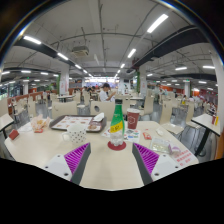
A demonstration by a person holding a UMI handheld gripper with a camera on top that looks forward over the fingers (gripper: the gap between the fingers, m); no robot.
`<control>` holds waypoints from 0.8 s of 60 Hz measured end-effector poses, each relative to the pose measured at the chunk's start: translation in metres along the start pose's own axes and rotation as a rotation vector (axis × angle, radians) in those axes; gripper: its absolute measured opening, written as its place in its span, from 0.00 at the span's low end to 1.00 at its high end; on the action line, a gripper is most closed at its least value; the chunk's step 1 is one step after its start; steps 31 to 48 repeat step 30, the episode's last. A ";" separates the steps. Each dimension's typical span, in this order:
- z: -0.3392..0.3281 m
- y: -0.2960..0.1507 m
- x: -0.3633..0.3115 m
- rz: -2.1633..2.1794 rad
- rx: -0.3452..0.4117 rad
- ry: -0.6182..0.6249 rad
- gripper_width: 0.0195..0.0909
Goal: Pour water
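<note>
Bottle (117, 122), green-bodied with a bright label and pale cap, stands upright on the counter (50, 150) just ahead of my tongs (112, 160), roughly centred on the gap between them. My tongs are spread wide and hold nothing; the purple pads (76, 157) face each other with bare counter between. A red cup (133, 120) sits just beside the bottle on its right, close enough to matter. A checkered tray (76, 124) lies further back to the left. I judge the grasp is not yet begun. The risk I see: closing off-centre could tip the tall, narrow bottle, or my right finger could clip the cup and knock it. A loose grip could let it slip when tilted.
</note>
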State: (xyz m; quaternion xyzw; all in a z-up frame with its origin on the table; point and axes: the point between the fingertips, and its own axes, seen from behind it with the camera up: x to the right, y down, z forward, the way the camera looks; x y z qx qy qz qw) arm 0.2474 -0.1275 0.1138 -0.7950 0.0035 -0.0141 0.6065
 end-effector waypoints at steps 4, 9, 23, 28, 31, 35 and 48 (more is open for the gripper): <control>-0.030 0.007 -0.015 -0.016 0.008 -0.009 0.92; -0.058 0.008 -0.029 -0.047 0.030 -0.025 0.92; -0.109 0.012 -0.039 -0.048 0.062 -0.032 0.91; -0.114 0.010 -0.038 -0.032 0.078 -0.033 0.92; -0.113 0.011 -0.039 -0.020 0.073 -0.043 0.92; -0.113 0.011 -0.039 -0.020 0.073 -0.043 0.92; -0.113 0.011 -0.039 -0.020 0.073 -0.043 0.92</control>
